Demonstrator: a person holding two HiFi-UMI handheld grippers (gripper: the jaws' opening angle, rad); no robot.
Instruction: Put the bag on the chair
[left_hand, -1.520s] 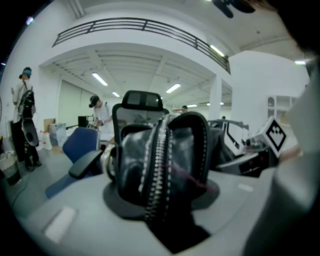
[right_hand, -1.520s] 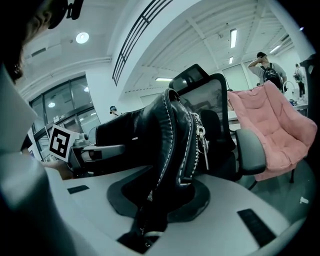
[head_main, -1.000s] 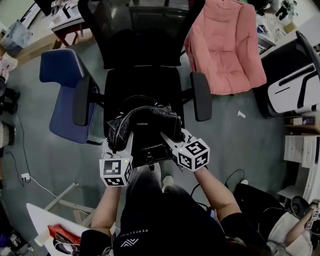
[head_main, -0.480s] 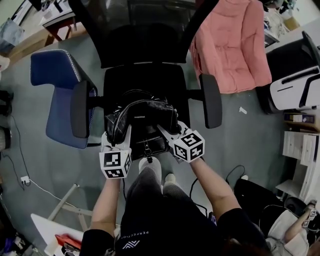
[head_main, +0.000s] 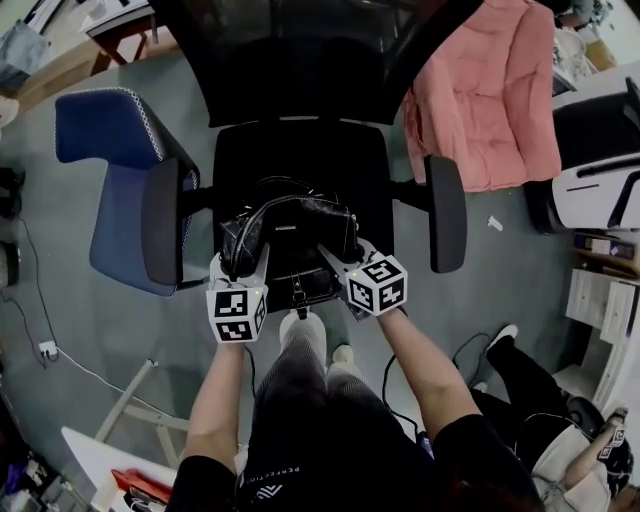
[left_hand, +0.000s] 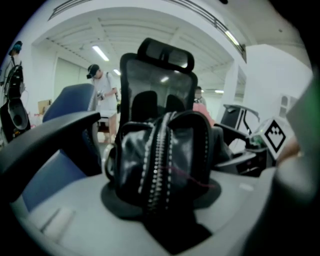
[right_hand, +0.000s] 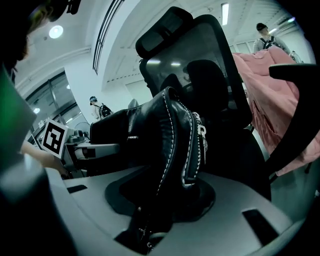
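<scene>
A black leather bag (head_main: 290, 235) with studded seams hangs between my two grippers, over the front part of the black office chair's seat (head_main: 300, 160). My left gripper (head_main: 243, 262) grips the bag's left end and my right gripper (head_main: 335, 258) its right end. In the left gripper view the bag (left_hand: 160, 160) fills the gap of the left gripper (left_hand: 160, 202). In the right gripper view the bag (right_hand: 167, 150) sits the same way in the right gripper (right_hand: 160, 205). Both pairs of jaws have just been opening a little with the bag still between them. Whether the bag's bottom touches the seat is hidden.
The chair's armrests (head_main: 160, 222) (head_main: 446, 212) flank the bag, and its tall back (left_hand: 160, 85) rises behind. A blue chair (head_main: 105, 150) stands to the left. A pink jacket (head_main: 490, 100) drapes a seat at right. A person (left_hand: 102, 90) stands in the background.
Both grippers have sunk with the bag toward the chair seat. The chair now sits closer and larger in the head view.
</scene>
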